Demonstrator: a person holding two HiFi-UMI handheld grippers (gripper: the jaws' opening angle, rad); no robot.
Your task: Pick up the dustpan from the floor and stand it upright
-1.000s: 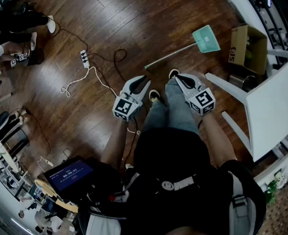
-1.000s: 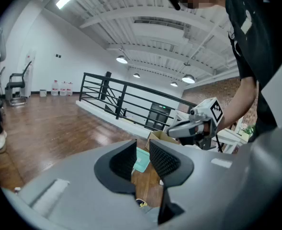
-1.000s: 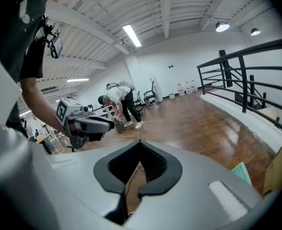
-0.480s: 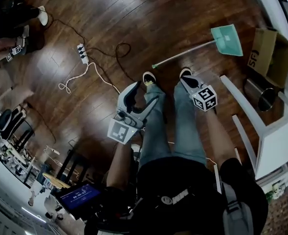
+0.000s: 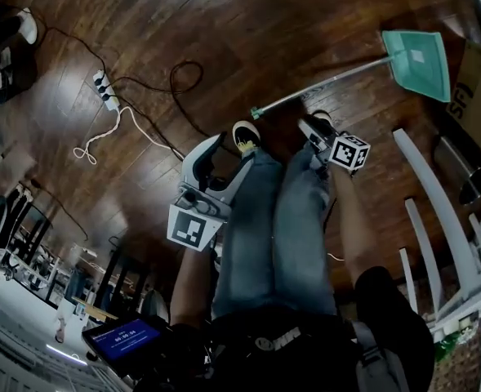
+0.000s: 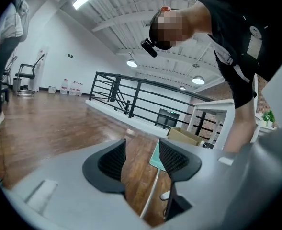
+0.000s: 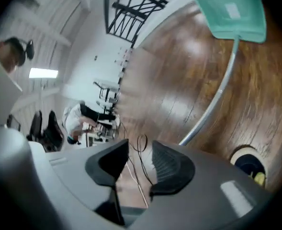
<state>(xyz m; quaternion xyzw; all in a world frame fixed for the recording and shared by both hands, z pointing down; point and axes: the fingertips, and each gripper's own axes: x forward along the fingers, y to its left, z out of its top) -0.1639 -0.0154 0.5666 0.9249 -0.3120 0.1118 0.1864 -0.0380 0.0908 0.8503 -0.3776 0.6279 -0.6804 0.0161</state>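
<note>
Reach-in stage, by the look of it: the teal plastic long-handled dustpan (image 5: 420, 64) lies flat on the dark wooden floor (image 5: 224, 31). The left gripper (image 5: 228, 155), wide but closing, and the right gripper (image 5: 312, 127), partly apart and opening, are both empty. They likely need its silver handle (image 5: 322, 85) next.

The person wears faded blue-grey jeans (image 5: 264, 219) with plain straight legs. At the waist end of the jeans there is a black top (image 5: 305, 366) with short sleeves, and it carries a small white print (image 5: 277, 341) just beside the waistband. Farther from the jeans, a grey strap (image 5: 369, 358) crosses the top at the shoulder. At the hem of the jeans the shoe (image 5: 245, 134) is dark with a cream edge and a little yellow. A small black camera (image 6: 149, 47) sits on the head.
</note>
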